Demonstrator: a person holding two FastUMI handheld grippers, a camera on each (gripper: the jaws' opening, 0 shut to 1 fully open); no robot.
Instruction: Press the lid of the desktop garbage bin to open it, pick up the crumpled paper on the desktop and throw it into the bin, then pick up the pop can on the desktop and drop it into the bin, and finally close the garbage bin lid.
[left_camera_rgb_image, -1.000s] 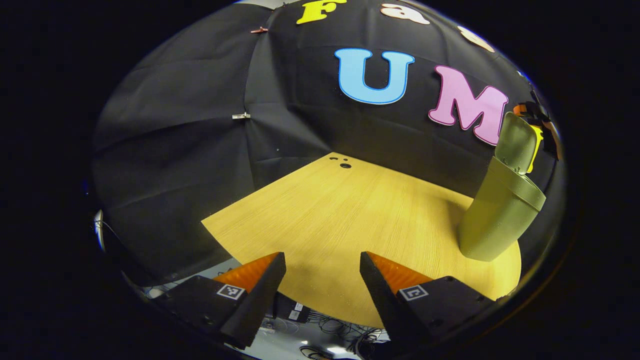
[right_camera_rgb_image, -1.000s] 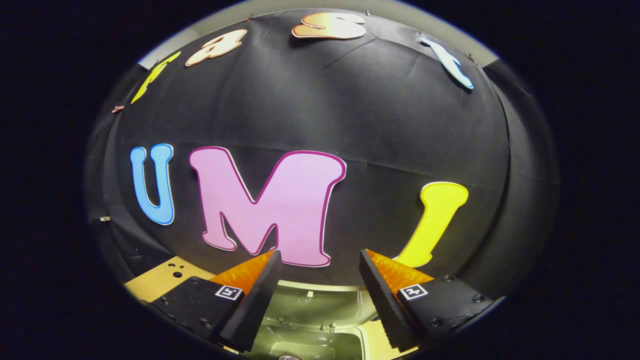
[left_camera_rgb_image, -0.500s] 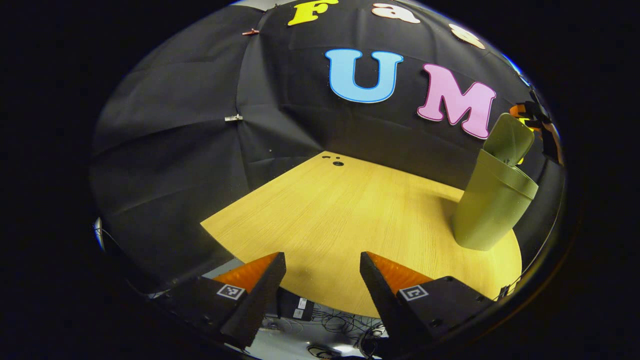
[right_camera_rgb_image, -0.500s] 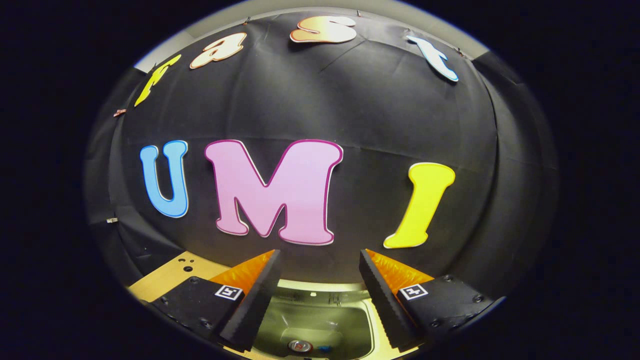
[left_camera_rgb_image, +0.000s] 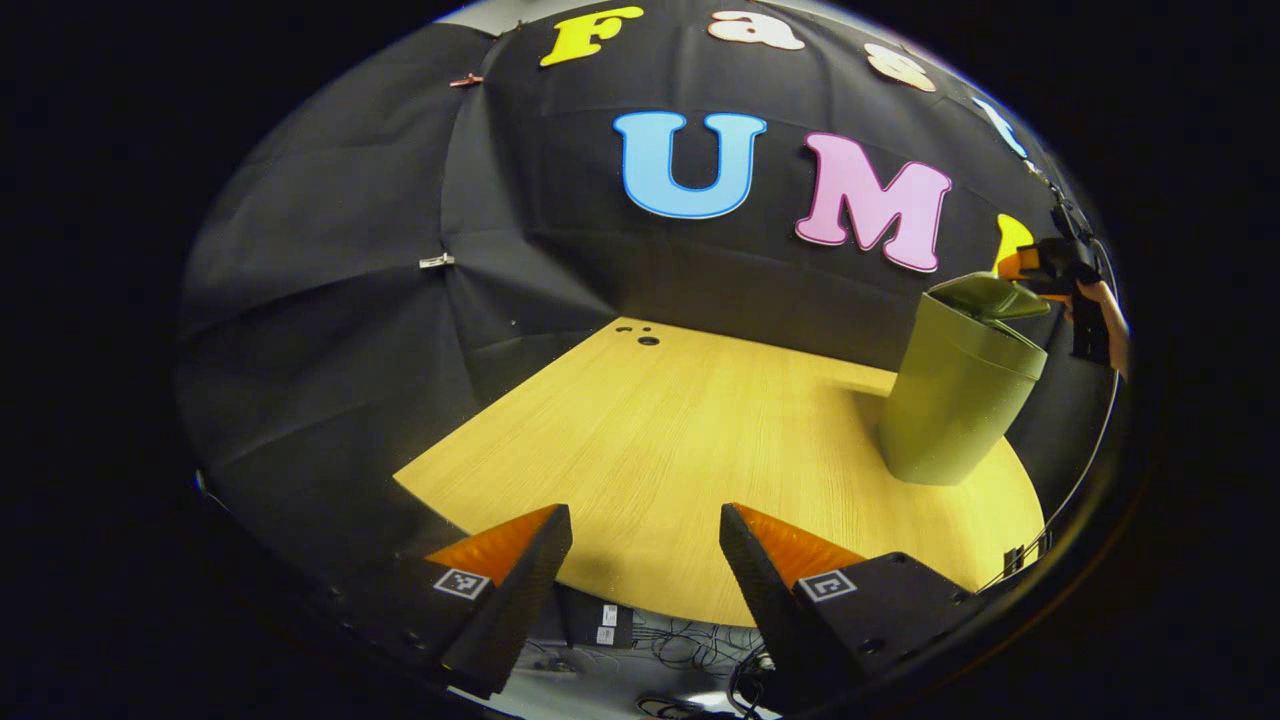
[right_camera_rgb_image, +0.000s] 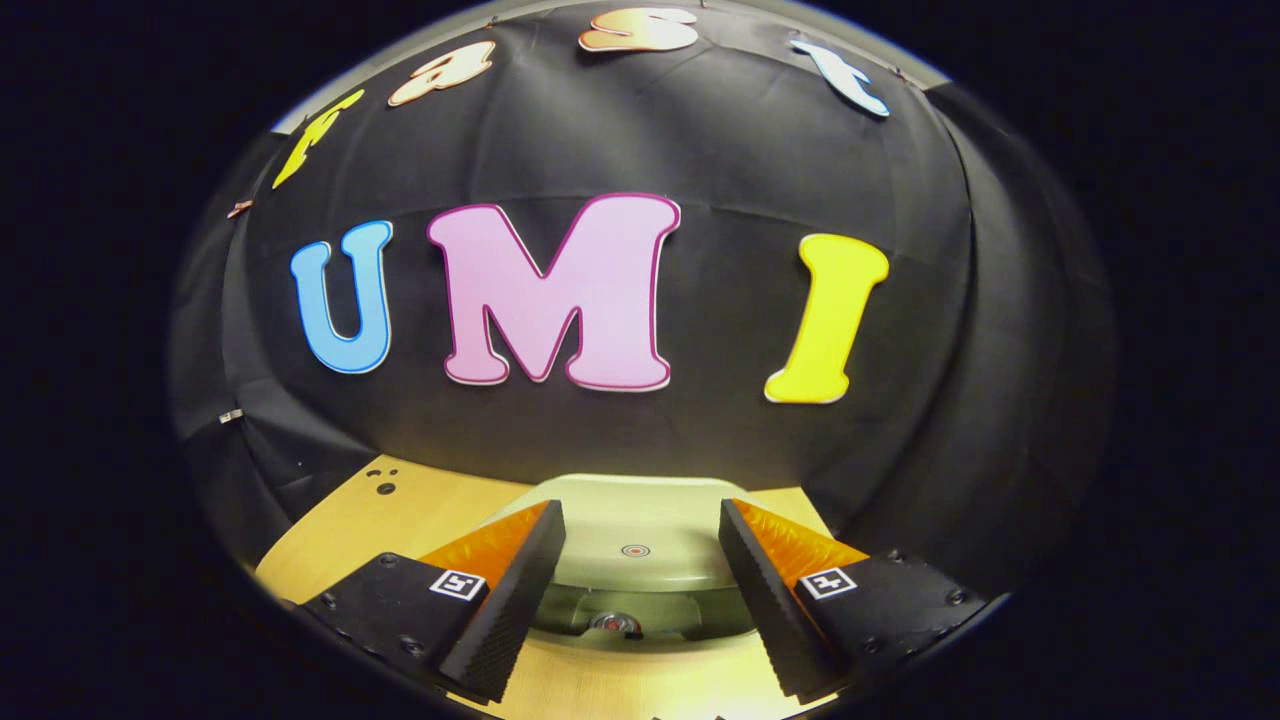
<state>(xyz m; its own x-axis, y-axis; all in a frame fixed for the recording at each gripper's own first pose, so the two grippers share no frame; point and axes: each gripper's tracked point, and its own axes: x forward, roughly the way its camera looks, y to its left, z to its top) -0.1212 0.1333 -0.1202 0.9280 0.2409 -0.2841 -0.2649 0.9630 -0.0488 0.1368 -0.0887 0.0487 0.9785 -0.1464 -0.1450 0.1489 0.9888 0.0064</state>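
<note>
So at this point the left gripper (left_camera_rgb_image: 645, 560) was just parked off the near edge of the desk (left_camera_rgb_image: 680, 430), fingers spread apart with nothing between them, basically idling. Further right in the left gripper view was the bin (left_camera_rgb_image: 955, 400), standing upright on the far right part of the desk, with its lid (left_camera_rgb_image: 985, 297) tipped most of the way down but not seated. Right behind the lid you could see the right gripper (left_camera_rgb_image: 1040, 270) and the hand (left_camera_rgb_image: 1105, 325) holding it, up against the lid's back edge as far as I could tell, though it was tiny there so don't quote me on actual contact. In the right gripper view, that gripper (right_camera_rgb_image: 640, 570) also had its fingers apart, holding nothing, looking down over the lid (right_camera_rgb_image: 640, 545) with a dark gap open under the front edge. My take on the step: this was the closing bit, so push straight down on the middle of the lid rather than one corner, keep it slow, and don't shove forward or the light bin could slide or tip. Press until it latches, since these push lids tend to pop back up. As for contents, through the gap I could see something small and round inside the bin (right_camera_rgb_image: 615, 622), probably the can top, but I couldn't tell for sure, and the paper I couldn't make out.
</note>
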